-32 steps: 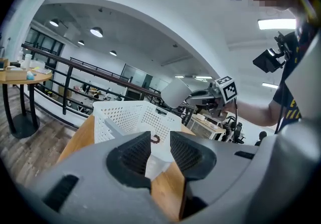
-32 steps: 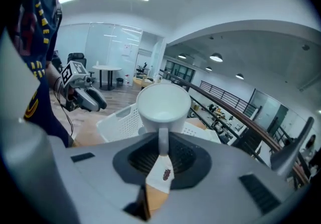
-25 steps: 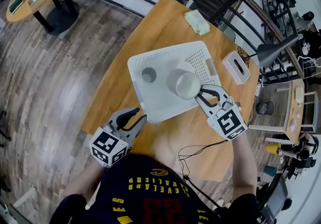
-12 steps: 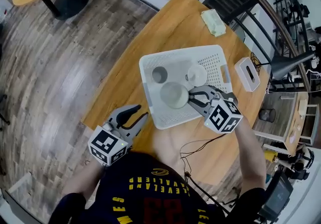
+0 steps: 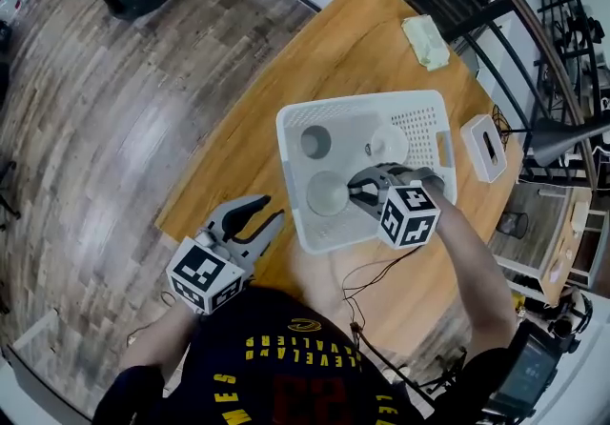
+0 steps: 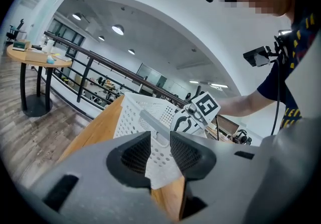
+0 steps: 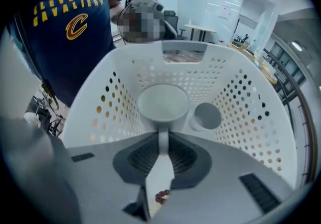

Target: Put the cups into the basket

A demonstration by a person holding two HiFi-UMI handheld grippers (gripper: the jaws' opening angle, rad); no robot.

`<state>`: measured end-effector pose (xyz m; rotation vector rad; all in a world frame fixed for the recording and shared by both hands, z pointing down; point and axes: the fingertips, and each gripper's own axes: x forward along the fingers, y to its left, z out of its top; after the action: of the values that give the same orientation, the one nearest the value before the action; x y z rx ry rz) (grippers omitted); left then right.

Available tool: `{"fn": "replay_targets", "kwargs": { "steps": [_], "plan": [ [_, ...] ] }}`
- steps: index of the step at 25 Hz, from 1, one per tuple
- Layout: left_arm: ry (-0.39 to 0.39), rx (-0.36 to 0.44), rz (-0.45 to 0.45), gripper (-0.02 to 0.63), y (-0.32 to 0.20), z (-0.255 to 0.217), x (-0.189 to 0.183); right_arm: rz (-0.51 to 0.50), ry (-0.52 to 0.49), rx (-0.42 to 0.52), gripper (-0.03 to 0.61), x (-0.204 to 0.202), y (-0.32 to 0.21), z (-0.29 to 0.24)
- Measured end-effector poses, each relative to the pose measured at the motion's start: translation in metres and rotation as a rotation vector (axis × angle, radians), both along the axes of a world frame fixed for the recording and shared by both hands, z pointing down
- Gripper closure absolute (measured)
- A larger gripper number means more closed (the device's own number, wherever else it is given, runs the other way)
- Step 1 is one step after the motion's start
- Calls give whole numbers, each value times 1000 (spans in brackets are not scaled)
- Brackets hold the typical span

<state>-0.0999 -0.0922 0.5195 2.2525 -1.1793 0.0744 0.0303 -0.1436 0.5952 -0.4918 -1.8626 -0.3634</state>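
Between the pads of the right gripper [image 7: 163, 150] sits the thin handle [image 7: 163, 138] of a white cup [image 7: 163, 102], and the jaws are pinched on it. The cup is upright with its open mouth up, low inside the white basket [image 7: 241, 102]. In the head view this gripper [image 5: 367, 192] points steeply down at the centre of the frame, and the held cup [image 5: 329, 192] is in the basket's lower left part. Two more cups are in the basket above it: a grey-lined cup [image 5: 315, 140] to the upper left and a pale cup [image 5: 389, 142] to the upper right.

The left gripper [image 6: 160, 147] has its jaws spread with nothing between the pads; the basket's corner [image 6: 133, 117] shows beyond them. In the head view it [image 5: 270, 209] hovers at the lower left, by the near edge of the wooden table [image 5: 315, 51], apart from the basket's rim [image 5: 286, 128].
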Motion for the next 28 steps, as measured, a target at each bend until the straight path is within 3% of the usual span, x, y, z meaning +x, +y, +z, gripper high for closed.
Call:
{"fn": "replay_targets", "kwargs": {
  "steps": [15,25,28],
  "plan": [
    [9,-61,-23,498,-6,16,-6,-79,54,-29,529,-9,1,53],
    [9,-70,-15,499,-6,18,-5,-51,89,-27,521,0,1,63],
    [15,-68,-12,499,-6,16,-4,-52,129,-16,479,10,-4,65]
  ]
}}
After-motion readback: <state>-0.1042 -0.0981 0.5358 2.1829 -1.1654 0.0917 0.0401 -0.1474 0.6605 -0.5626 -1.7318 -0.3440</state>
